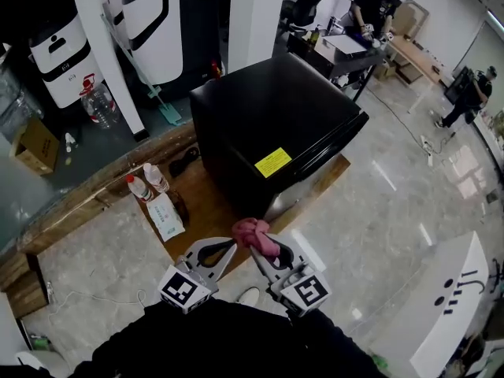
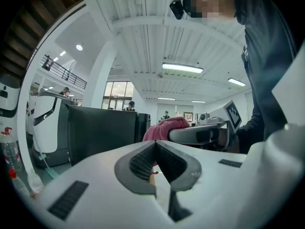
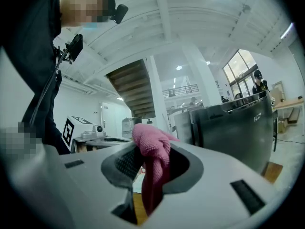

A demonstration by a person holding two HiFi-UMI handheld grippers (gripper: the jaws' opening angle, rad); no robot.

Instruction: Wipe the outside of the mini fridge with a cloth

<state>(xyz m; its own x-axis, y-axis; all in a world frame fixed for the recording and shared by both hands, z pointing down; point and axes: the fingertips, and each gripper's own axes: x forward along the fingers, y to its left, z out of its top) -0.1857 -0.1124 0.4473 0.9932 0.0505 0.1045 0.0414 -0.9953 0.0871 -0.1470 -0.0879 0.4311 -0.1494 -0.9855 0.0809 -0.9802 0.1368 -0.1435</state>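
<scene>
Two tongs hover just short of the fridge [image 1: 276, 120], which lies straight ahead; right tongs [image 1: 266, 248], nearer its front corner, grip the pink cloth [image 1: 252, 232]; left tongs [image 1: 227, 247] pinched together w/ nothing between.

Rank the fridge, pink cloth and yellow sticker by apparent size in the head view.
Fridge, by far.
Then pink cloth and yellow sticker look alike; the cloth is nearer the camera, so unranked.
</scene>
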